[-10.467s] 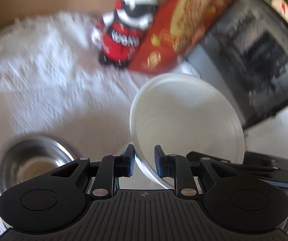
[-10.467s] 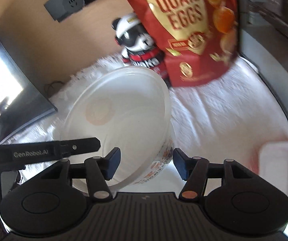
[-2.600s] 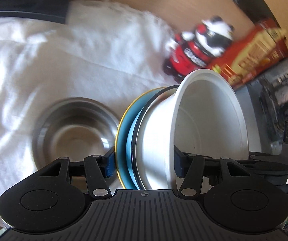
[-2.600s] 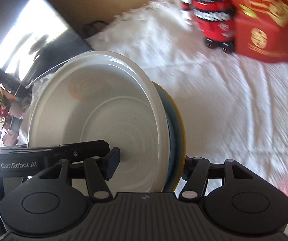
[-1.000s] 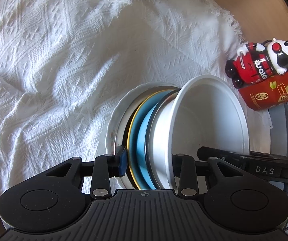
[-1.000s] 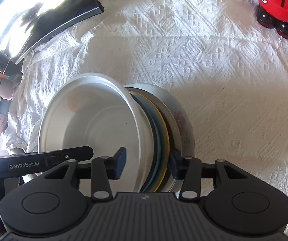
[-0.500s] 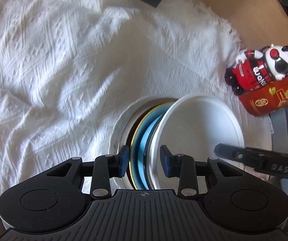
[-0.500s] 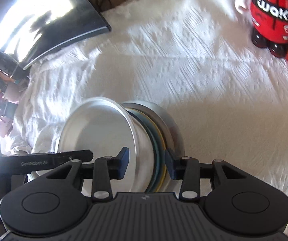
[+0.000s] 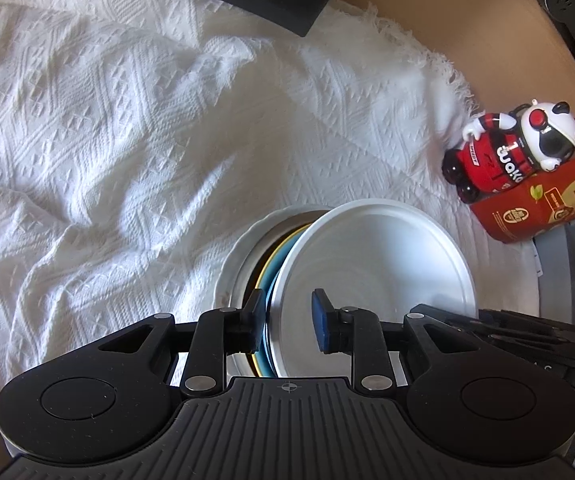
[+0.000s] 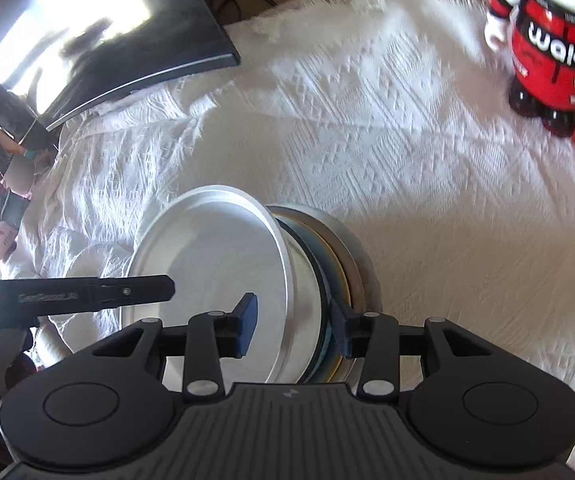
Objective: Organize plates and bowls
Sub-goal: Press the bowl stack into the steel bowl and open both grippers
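A stack of dishes stands on the white cloth: a white bowl point(image 9: 375, 264) on top, a blue plate with a yellow rim point(image 9: 272, 268) under it, a steel bowl and a white scalloped plate point(image 9: 243, 248) at the bottom. My left gripper point(image 9: 287, 322) is shut on the rims of the white bowl and blue plate at one side. My right gripper point(image 10: 293, 326) clamps the same white bowl point(image 10: 215, 256) and plates point(image 10: 343, 264) from the other side. The stack looks lifted and tilted off the cloth.
A panda figure in red point(image 9: 515, 152) and a red snack bag point(image 9: 547, 208) stand at the cloth's far right. A dark monitor point(image 10: 99, 40) lies at the far left. The white textured cloth point(image 9: 127, 120) is wrinkled.
Both grippers have pulled up and back with the stack, which looks smaller against the cloth. The left jaws have closed tighter on the rims.
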A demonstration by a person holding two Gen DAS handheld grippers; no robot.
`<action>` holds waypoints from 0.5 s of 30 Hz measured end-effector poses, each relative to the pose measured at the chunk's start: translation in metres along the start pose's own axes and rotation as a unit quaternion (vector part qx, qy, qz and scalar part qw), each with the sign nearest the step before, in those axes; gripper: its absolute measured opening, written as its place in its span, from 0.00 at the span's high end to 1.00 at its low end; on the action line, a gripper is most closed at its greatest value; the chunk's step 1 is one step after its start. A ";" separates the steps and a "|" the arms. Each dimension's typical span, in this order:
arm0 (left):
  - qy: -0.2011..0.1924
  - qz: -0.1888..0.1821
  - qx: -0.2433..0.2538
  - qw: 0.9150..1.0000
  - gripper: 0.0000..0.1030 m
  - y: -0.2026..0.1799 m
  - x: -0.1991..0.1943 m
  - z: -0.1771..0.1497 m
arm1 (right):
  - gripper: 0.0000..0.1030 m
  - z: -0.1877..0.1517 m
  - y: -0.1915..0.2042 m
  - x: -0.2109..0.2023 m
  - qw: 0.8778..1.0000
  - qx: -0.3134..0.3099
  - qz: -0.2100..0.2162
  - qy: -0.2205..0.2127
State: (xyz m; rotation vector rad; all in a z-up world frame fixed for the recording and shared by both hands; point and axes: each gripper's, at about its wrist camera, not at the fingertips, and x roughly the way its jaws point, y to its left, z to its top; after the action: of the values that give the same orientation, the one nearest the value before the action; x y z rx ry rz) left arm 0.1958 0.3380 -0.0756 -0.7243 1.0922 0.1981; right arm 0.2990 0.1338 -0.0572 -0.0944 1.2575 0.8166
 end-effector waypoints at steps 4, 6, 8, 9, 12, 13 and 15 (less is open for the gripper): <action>-0.006 -0.006 0.002 1.000 0.74 -0.001 -0.005 0.001 | 0.61 0.000 -0.003 0.002 1.000 0.004 0.003 0.005; -0.009 -0.007 0.002 1.000 0.74 -0.003 -0.007 0.001 | 0.61 -0.001 -0.004 0.003 1.000 0.004 0.001 0.004; -0.011 -0.004 0.004 1.000 0.74 -0.005 -0.008 0.003 | 0.61 -0.003 -0.006 0.004 1.000 0.006 -0.002 0.003; -0.013 -0.004 0.004 1.000 0.74 -0.005 -0.009 0.003 | 0.61 -0.004 -0.006 0.003 1.000 0.008 -0.002 0.001; -0.022 -0.017 0.009 1.000 0.75 -0.009 -0.015 0.005 | 0.61 -0.006 -0.004 -0.004 1.000 0.003 -0.004 -0.012; -0.027 -0.017 0.011 0.999 0.75 -0.012 -0.018 0.005 | 0.61 -0.006 -0.003 -0.006 1.000 0.000 -0.003 -0.018; -0.040 -0.007 0.018 0.999 0.75 -0.016 -0.023 0.006 | 0.61 -0.008 -0.002 -0.011 1.000 -0.003 -0.003 -0.027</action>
State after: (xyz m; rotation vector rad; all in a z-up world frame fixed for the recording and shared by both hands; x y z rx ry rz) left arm 0.1973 0.3339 -0.0472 -0.6854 1.0120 0.1925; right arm 0.2931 0.1233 -0.0512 -0.0791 1.2030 0.8130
